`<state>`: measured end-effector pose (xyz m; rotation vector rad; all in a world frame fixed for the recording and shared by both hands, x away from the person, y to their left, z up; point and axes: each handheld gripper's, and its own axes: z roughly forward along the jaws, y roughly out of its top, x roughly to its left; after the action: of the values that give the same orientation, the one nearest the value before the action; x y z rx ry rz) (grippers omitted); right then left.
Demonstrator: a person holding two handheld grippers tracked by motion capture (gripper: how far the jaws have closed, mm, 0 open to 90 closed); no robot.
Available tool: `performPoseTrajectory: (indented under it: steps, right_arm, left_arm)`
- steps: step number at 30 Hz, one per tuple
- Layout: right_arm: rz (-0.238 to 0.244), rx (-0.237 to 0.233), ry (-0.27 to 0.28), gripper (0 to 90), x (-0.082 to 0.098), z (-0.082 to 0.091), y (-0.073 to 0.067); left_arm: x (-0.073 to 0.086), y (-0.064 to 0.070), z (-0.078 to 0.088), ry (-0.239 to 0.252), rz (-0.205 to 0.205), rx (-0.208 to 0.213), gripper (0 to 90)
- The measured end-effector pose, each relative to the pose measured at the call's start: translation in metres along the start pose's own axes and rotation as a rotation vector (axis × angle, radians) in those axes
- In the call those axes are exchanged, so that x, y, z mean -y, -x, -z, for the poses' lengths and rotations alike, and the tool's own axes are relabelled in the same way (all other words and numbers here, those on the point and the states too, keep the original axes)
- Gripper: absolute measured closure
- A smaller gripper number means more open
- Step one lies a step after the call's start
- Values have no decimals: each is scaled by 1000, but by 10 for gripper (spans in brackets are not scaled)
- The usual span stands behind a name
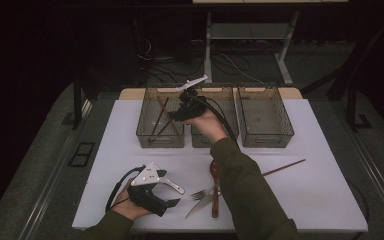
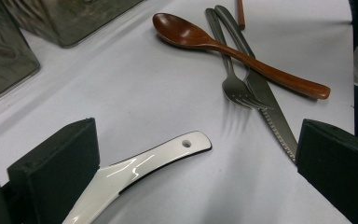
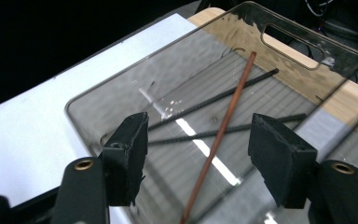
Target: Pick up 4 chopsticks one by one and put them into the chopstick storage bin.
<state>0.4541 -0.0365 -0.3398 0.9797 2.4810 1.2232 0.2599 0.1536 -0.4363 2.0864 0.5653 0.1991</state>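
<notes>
My right gripper hangs open over the left clear bin. In that bin a brown chopstick lies across two black chopsticks, below my jaws and untouched. My left gripper rests low at the table's near left, its jaws wide apart. A white utensil handle with a hole runs on the table from beside one jaw into the gap. Just beyond it lie a wooden spoon, a fork and a knife.
Two more clear bins stand in the back row to the right of the first. A second brown chopstick lies on the white table at the right. My right sleeve reaches across the table's middle.
</notes>
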Motion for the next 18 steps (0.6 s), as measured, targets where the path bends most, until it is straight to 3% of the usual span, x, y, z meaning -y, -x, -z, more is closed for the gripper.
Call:
performPoseTrajectory:
  steps: [9, 18]
  right_arm:
    - [42, -28, 40, 370, 33, 48, 12]
    - [40, -53, 66, 359, 73, 92, 30]
  left_arm:
    - [1, 1, 0, 2, 10, -4, 0]
    - [2, -4, 1, 8, 18, -2, 0]
